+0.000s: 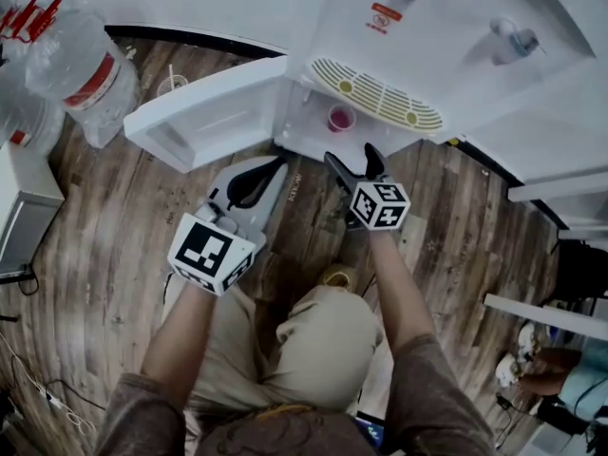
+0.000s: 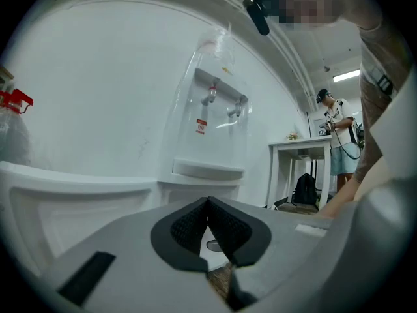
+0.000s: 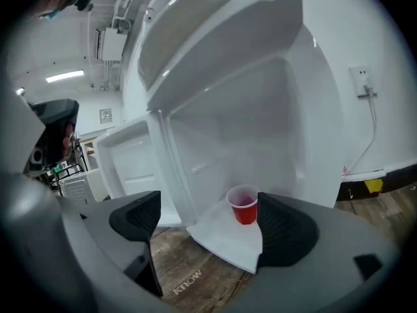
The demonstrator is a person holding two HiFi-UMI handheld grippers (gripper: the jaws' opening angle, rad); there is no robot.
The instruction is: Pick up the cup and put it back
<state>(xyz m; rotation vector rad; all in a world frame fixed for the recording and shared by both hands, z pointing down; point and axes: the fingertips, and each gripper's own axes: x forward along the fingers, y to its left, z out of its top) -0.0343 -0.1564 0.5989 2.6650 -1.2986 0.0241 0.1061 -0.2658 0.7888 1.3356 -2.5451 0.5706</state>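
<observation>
Cup (image 3: 243,205): small, red plastic, round rim, tapered sides. It stands upright on the smooth white bottom of the cabinet (image 3: 260,96), toward the front. In the head view the cup (image 1: 341,119) sits just inside the open bay under the dispenser (image 1: 408,36).

Right gripper (image 3: 205,223): my jaws are spread wide with nothing in them. The shells are grey and the faces are black rubber with a fine cross-hatch. The cup shows just past the inner edge of my right-hand jaw, ahead of the tips and untouched. The head view agrees: the right gripper (image 1: 353,160) points at the bay and is short of the cup.

Left gripper (image 2: 208,222): my jaws are closed tip to tip and empty, the dark ribbed faces making a narrow wedge. In the head view the left gripper (image 1: 275,167) lies beside the right, near the door (image 1: 204,117).

Door: white moulded plastic, swung out to the left, with a shallow recess on the inner side.

Grille (image 1: 378,93): oval and slotted, pale, with two round spots.

Floor (image 1: 114,217): brown-grey planks with visible grain.

Bottles (image 1: 76,74): big, clear and rounded, with a red band, at far left.
</observation>
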